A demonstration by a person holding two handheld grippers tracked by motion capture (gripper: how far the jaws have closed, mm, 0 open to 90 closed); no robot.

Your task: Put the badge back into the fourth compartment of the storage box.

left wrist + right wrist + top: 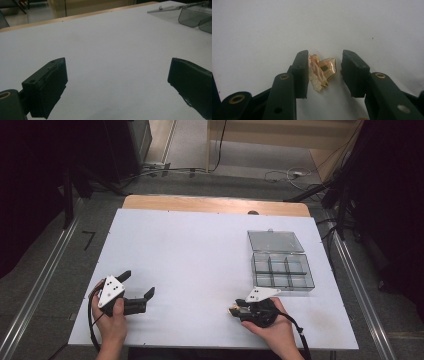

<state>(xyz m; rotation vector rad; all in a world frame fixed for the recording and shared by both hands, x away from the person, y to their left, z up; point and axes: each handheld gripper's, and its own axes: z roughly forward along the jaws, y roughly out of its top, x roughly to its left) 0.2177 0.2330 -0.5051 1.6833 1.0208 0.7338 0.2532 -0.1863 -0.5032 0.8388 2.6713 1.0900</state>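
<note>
So we've got a white counter (pixel 200 265) with a clear plastic box (pixel 282 270) sitting open on the right side; its lid (pixel 275 241) lies flat behind it and the compartments look empty from above. Our left gripper (pixel 137 285) rests near the front left edge, held by the left hand (pixel 111 320); its fingers (pixel 47 85) are spread wide with nothing but bare counter between them; the box corner peeks in at the top right of the left gripper view. Our right gripper (pixel 234 309) sits low at the front, just in front of the box, in the right hand (pixel 275 327); its fingers (pixel 300 72) are fairly narrow around a small orange clip (pixel 322 71) lying on the counter; the left one touches it, the other stands just off it, so not clamped.
</note>
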